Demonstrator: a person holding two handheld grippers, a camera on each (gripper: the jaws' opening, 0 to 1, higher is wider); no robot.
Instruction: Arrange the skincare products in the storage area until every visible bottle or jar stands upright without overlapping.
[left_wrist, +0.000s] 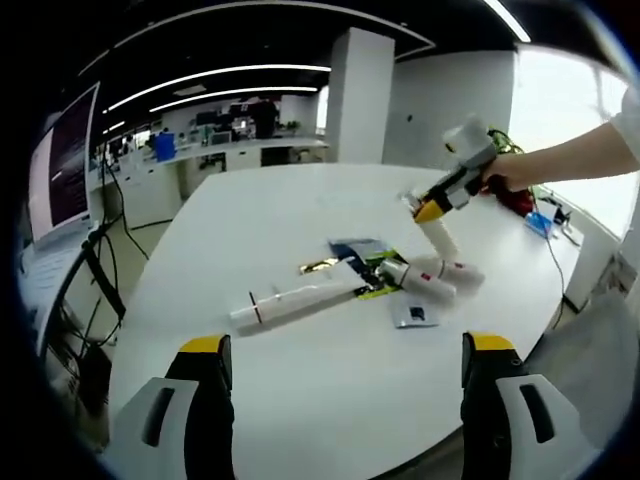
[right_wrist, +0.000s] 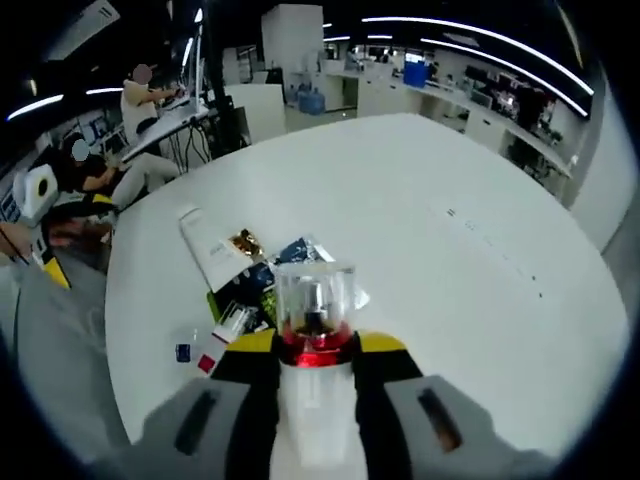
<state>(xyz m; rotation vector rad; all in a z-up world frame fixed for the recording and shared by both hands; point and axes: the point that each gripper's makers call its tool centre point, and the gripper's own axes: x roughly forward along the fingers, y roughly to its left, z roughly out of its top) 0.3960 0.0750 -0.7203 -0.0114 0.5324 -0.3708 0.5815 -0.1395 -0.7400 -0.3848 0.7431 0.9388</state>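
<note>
Left gripper view looks over a broad white desk (left_wrist: 300, 390) in an open office, with a monitor (left_wrist: 62, 165) at one side. Right gripper view has the same desk (right_wrist: 470, 250) running away toward more workstations, where two people (right_wrist: 110, 150) sit beyond its far edge.

Near the middle of the desk lies a loose pile of skincare products. A long white tube (left_wrist: 290, 303) lies flat, its cap pointing toward the near edge, just beside some dark and green sachets (left_wrist: 362, 262) and a gold sachet (left_wrist: 318, 266). Two short white bottles (left_wrist: 435, 278) with red bands lie on their sides, touching the sachets. A small square packet (left_wrist: 414, 315) lies apart, nearer the camera.

The left gripper (left_wrist: 343, 400) hangs above bare desk with its jaws wide apart and nothing between them.

The right gripper (left_wrist: 428, 206), seen from the left view in a person's hand (left_wrist: 505, 180), is clamped on a white bottle (left_wrist: 436, 236) that tilts steeply over the lying bottles. In its own view the right gripper (right_wrist: 316, 372) grips that bottle (right_wrist: 316, 330), whose clear cap and red band point forward above the tube (right_wrist: 212, 248) and the sachets (right_wrist: 262, 275).
</note>
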